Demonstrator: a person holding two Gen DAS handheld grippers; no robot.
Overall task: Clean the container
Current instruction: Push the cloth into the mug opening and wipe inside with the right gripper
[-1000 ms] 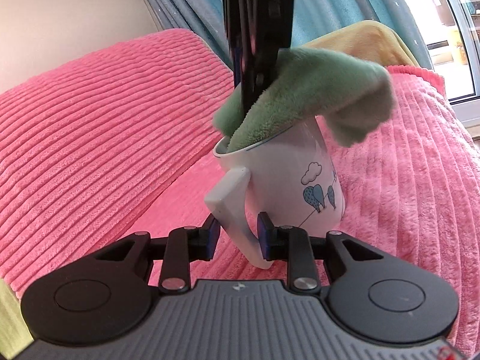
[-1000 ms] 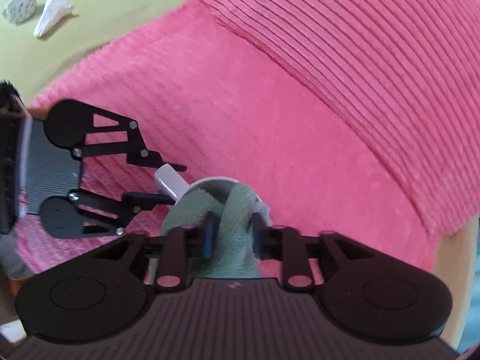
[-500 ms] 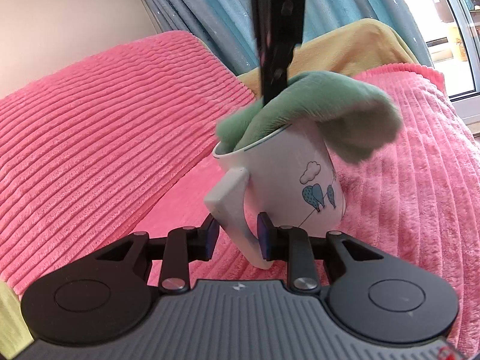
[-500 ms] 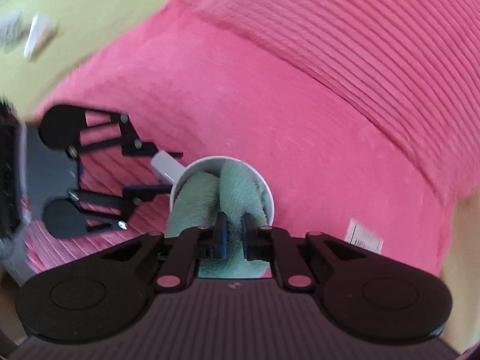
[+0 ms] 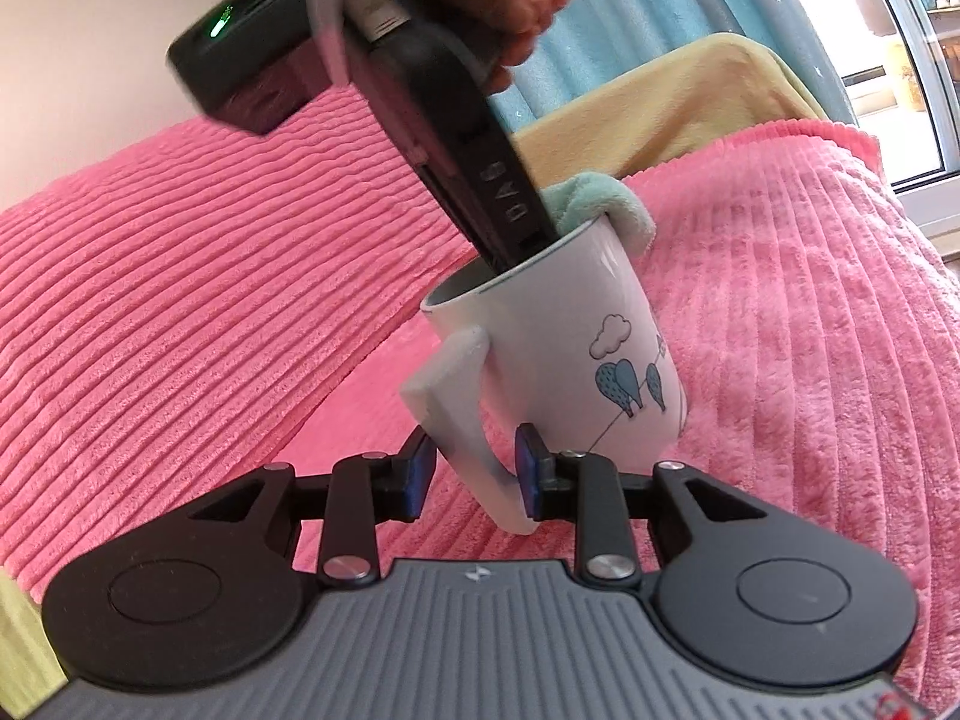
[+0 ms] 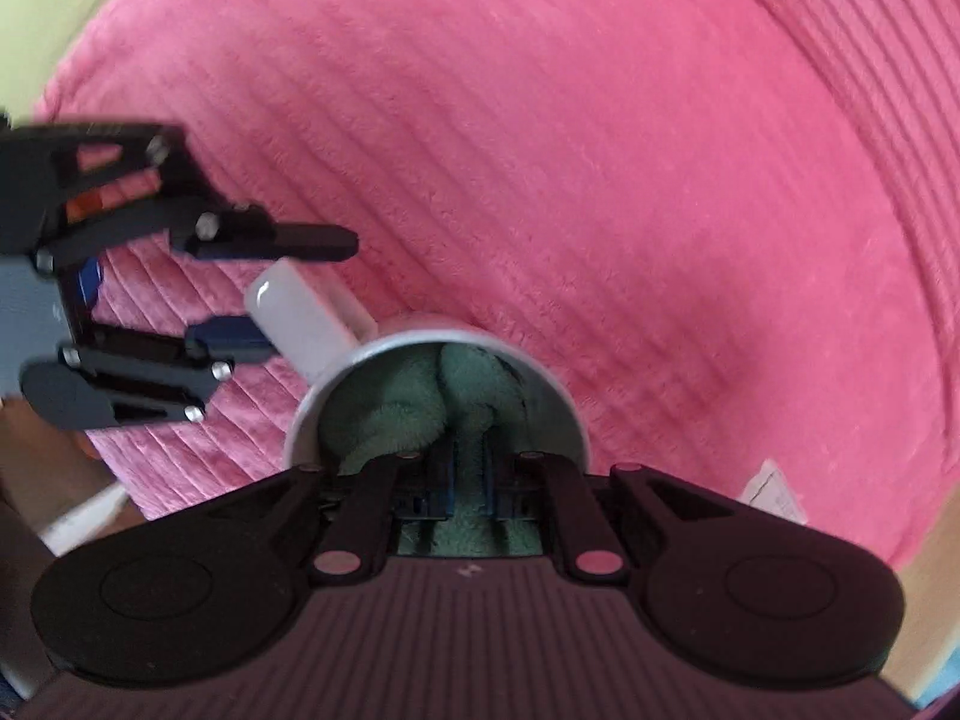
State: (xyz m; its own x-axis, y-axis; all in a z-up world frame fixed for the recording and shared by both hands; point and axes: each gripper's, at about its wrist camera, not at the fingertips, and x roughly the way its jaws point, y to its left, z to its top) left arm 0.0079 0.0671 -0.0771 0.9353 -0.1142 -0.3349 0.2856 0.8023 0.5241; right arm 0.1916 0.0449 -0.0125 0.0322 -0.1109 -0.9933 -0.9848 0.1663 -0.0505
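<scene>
One mug [image 5: 576, 330] is seen, white with a small blue print, tilted above a pink ribbed blanket [image 5: 180, 276]; whether its base touches the blanket cannot be told. It is carried by its handle [image 5: 462, 420], which is pinched between the pads of the left tongs [image 5: 474, 471]. One green cloth [image 6: 456, 396] is stuffed inside the mug, with a fold draped over the far rim in the left view. The cloth is pinched by the right tongs [image 6: 468, 483], whose fingers are pushed down into the mug's mouth, the pads pressed close on a ridge of fabric. The step in hand is judged to be the wiping of the inside. It would be done well if the cloth were kept bunched against the wall and turned around the full inner circle and base, while the handle is held firm so the mug is not twisted loose. Two tongs, one mug, one cloth and one blanket are counted; a yellow cover [image 5: 690, 96] and a blue curtain [image 5: 648, 6] lie behind.
</scene>
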